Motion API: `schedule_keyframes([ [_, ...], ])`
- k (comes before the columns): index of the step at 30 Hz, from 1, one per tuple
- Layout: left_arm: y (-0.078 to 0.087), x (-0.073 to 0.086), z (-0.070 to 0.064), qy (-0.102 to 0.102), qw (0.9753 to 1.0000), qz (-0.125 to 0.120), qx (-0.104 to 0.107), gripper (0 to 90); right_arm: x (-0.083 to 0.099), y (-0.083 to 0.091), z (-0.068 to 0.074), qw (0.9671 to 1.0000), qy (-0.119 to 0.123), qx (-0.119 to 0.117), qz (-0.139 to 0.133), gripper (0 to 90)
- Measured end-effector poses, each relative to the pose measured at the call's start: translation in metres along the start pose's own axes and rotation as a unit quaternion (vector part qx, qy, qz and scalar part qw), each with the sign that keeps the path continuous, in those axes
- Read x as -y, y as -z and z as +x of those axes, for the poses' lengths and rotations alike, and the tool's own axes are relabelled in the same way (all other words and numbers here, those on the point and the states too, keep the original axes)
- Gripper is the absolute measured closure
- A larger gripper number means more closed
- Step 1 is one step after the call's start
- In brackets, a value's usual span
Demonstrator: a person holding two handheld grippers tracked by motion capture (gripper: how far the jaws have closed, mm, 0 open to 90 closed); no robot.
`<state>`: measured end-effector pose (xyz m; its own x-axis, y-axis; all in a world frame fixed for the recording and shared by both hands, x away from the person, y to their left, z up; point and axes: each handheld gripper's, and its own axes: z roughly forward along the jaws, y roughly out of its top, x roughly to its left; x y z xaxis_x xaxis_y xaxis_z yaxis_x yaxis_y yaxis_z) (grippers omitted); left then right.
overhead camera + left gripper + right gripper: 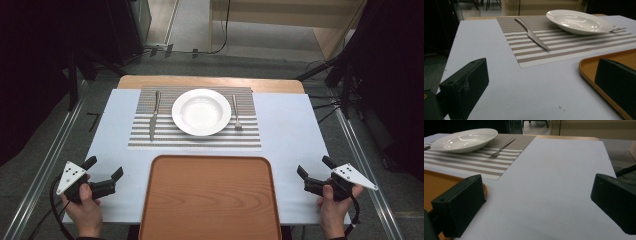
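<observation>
While both grippers rest beside the tray, nothing is held.
Left gripper: jaws spread, empty, left of tray.
Right gripper: jaws spread, empty, right of tray.
Knife: beyond tray, left of plate, lying lengthwise away from the person; left gripper nearer.
Fork: beyond tray, right of plate; right gripper nearer.
Look: slim, silver, flat on striped mat.
</observation>
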<state>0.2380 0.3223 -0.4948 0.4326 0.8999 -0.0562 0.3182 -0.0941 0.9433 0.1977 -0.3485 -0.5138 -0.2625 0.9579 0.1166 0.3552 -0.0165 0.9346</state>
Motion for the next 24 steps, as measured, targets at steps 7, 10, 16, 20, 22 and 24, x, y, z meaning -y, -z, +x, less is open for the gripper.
schedule_keyframes([
  [7, 0.0002, 0.0001, -0.0004, 0.000, 1.0000, -0.002, 0.000, 0.0, 0.0002, -0.0012, 0.0013, 1.0000, 0.004, -0.002, 0.003, 0.0],
  [10, 0.0002, -0.0001, -0.0006, -0.001, 1.0000, -0.001, 0.000, 0.0, 0.0003, -0.0017, 0.0017, 1.0000, 0.005, -0.002, 0.003, 0.0],
  [16, 0.0003, -0.0006, -0.0016, -0.004, 1.0000, 0.000, 0.000, 0.0, 0.0004, -0.0020, 0.0026, 0.9999, 0.009, -0.005, 0.003, 0.0],
  [20, -0.0003, -0.0005, -0.0024, -0.006, 1.0000, 0.003, -0.001, 0.0, 0.0005, -0.0019, 0.0022, 0.9999, 0.008, -0.010, 0.002, 0.0],
  [22, -0.0008, -0.0004, -0.0027, -0.007, 1.0000, 0.004, -0.001, 0.0, 0.0006, -0.0020, 0.0015, 0.9999, 0.008, -0.012, 0.001, 0.0],
  [24, -0.0011, -0.0004, -0.0029, -0.008, 1.0000, 0.005, -0.002, 0.0, 0.0006, -0.0021, 0.0014, 0.9999, 0.008, -0.013, 0.001, 0.0],
])
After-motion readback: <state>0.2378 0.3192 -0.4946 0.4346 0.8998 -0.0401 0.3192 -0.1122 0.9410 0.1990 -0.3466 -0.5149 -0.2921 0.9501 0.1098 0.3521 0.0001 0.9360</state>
